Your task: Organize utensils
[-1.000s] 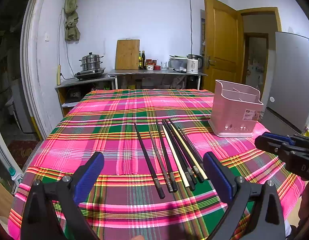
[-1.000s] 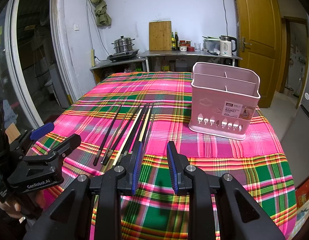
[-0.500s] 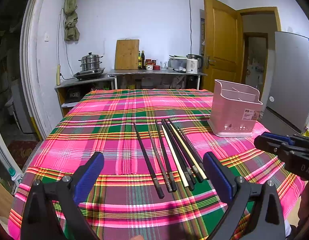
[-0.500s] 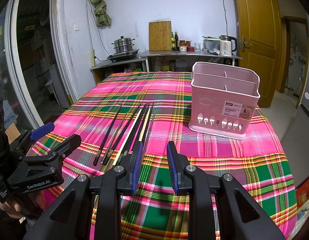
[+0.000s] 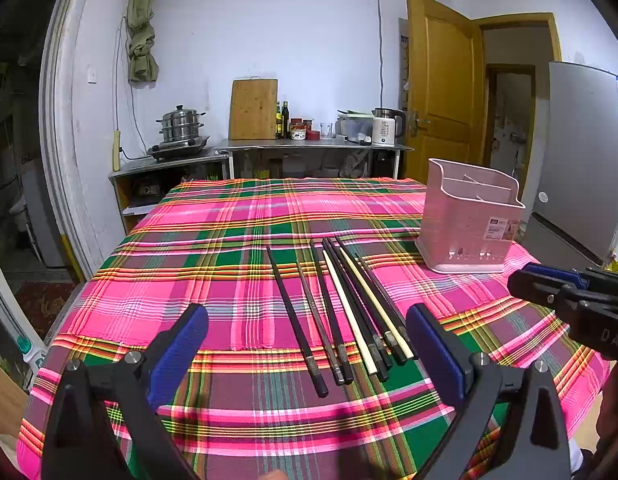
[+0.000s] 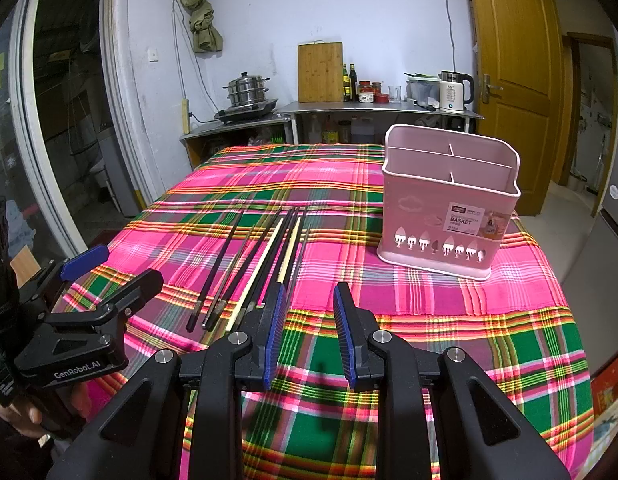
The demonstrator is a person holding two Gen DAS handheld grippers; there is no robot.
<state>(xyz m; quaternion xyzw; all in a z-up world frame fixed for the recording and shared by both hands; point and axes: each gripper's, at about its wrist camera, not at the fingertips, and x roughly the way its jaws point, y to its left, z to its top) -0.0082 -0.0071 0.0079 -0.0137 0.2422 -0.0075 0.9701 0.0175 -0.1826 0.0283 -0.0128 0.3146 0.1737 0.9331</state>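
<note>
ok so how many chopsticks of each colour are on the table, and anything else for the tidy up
dark chopsticks: 6 (they overlap, so the count is approximate)
cream chopsticks: 2
pink basket: 1
total: 9

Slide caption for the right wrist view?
Open right claw above plaid tablecloth, chopsticks ahead, empty pink basket beyond.

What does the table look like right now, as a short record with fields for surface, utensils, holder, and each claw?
surface: plaid tablecloth
utensils: chopsticks lying side by side on the cloth, mostly dark, two pale
holder: pink basket, upright, compartments look empty, right of the chopsticks
left claw: wide open, holding nothing
right claw: narrowly open, holding nothing
</note>
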